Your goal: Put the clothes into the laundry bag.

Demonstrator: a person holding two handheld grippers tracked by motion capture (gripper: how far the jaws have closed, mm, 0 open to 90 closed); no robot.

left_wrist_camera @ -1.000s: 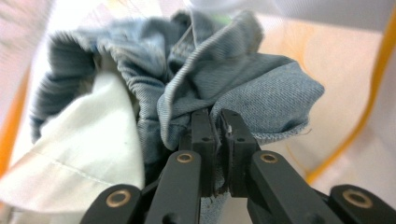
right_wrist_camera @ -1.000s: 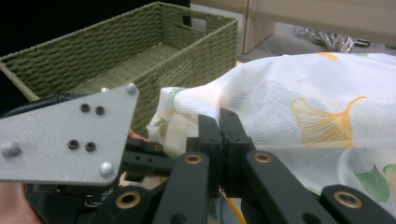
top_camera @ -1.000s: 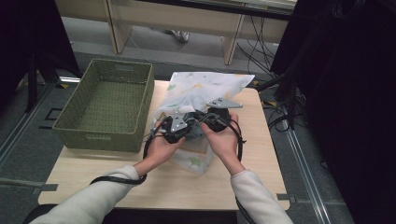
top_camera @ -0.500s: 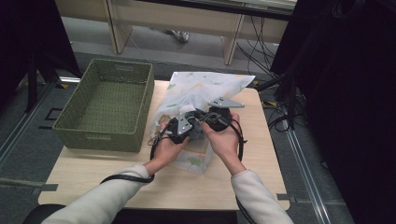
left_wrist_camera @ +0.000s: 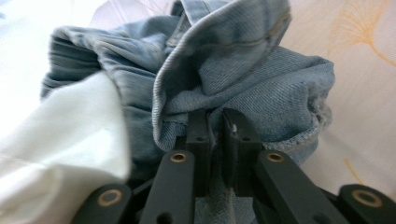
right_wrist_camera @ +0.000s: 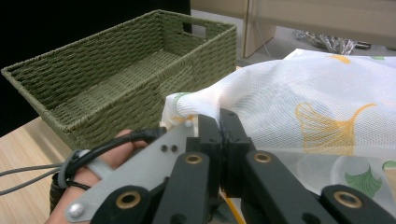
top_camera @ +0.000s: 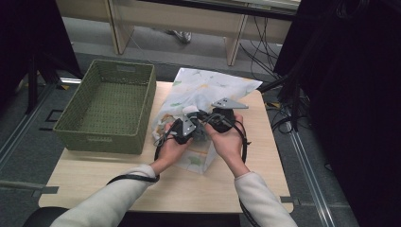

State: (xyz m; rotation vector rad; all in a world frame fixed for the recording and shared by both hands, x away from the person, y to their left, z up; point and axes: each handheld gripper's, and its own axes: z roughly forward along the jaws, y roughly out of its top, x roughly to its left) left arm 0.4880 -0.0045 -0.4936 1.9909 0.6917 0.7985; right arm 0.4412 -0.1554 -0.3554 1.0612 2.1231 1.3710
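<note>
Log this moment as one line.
left gripper: shut on denim garment | right gripper: shut on mesh bag | basket: empty

Faded blue denim cloth (left_wrist_camera: pixel 261 79), sheer mesh bag (right_wrist_camera: pixel 299 93), rough woven basket (top_camera: pixel 108 101), matt blk tongs (left_wrist_camera: pixel 215 135)

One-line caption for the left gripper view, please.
Left gripper pinching a fold of blue denim garment inside the leaf-print mesh bag.

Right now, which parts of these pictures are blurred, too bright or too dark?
Left gripper view: the white cloth at left is overexposed and soft; the denim is sharper. Right gripper view: the jaws at the bottom are soft, while the green basket is clear. High view: the surroundings are very dark, the table evenly lit.
</note>
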